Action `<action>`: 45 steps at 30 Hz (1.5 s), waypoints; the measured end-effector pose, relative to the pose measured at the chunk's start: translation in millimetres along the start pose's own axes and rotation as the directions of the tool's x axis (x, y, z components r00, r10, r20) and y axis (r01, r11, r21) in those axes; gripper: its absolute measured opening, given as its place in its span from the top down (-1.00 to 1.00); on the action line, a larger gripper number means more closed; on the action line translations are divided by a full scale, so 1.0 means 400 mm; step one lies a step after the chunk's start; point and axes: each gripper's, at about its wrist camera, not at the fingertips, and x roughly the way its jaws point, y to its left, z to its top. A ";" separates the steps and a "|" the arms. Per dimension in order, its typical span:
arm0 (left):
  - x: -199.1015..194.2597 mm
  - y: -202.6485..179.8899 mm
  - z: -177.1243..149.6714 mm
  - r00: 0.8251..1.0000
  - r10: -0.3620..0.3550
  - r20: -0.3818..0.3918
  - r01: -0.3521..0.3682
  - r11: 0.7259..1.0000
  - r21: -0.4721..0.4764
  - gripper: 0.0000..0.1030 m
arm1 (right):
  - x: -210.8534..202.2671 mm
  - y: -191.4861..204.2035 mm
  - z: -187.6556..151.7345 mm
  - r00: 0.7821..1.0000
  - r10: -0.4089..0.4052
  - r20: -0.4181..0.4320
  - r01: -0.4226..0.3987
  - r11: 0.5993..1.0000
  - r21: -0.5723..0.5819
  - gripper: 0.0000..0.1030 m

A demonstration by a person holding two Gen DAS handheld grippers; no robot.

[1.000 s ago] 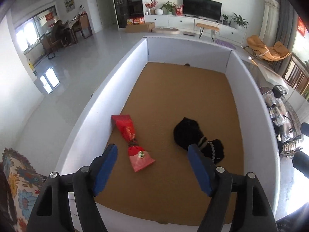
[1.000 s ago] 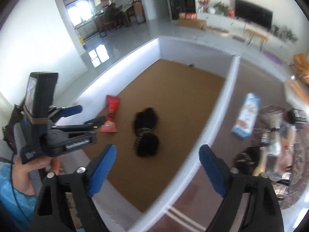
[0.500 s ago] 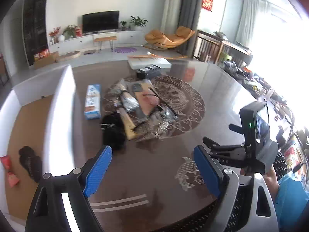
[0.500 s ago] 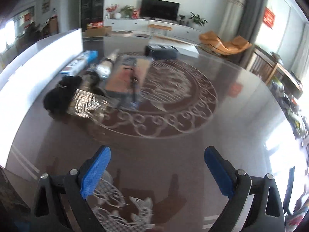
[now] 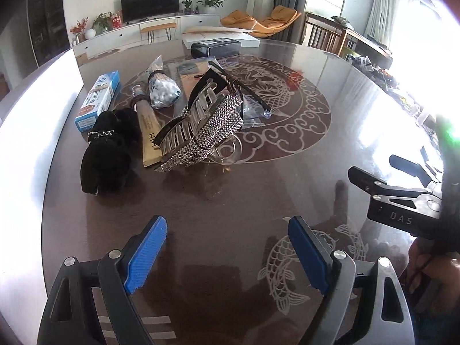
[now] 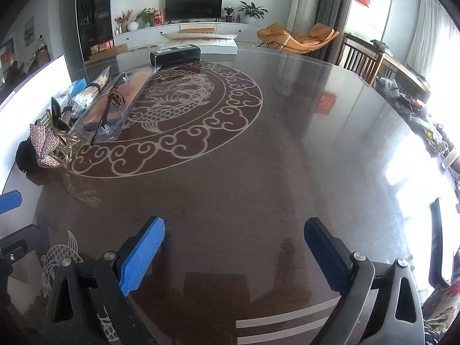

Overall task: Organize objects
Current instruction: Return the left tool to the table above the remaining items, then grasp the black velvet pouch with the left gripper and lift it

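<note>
A heap of objects lies on the dark round table point(image 5: 330, 132): a rhinestone hair claw point(image 5: 205, 126), a black fuzzy scrunchie point(image 5: 107, 149), a gold-brown tube point(image 5: 148, 132), a bag of cotton swabs point(image 5: 162, 89), a blue-white box point(image 5: 99, 99) and black glasses in a clear sleeve point(image 5: 244, 92). My left gripper point(image 5: 227, 254) is open and empty, well short of the heap. My right gripper point(image 6: 234, 254) is open and empty over bare table; the heap shows far left there, with the claw point(image 6: 46, 146).
A white bin wall point(image 5: 31, 126) stands left of the heap. A black box point(image 5: 215, 47) and a white flat box point(image 5: 221, 33) lie at the table's far side. The right gripper's body point(image 5: 402, 201) is at the right edge of the left wrist view.
Both grippers swung away from the cardboard-floored white bin to the round table. The left view now faces the heap closer than half a second ago. Both stayed open.
</note>
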 end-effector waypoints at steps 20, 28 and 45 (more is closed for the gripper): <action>0.020 0.024 -0.015 0.998 0.053 0.014 -0.054 0.998 0.043 -0.68 | 0.022 -0.019 -0.012 0.998 0.050 -0.034 -0.047 0.996 0.073 -0.97; -0.012 0.059 -0.051 0.999 0.037 -0.018 -0.037 0.999 0.019 -0.68 | 0.023 -0.017 -0.013 0.998 0.051 -0.036 -0.048 0.996 0.073 -1.00; 0.000 0.278 0.143 0.977 0.210 0.026 -0.200 0.957 -0.210 -0.68 | 0.023 -0.018 -0.014 0.998 0.051 -0.030 -0.048 0.996 0.072 -1.00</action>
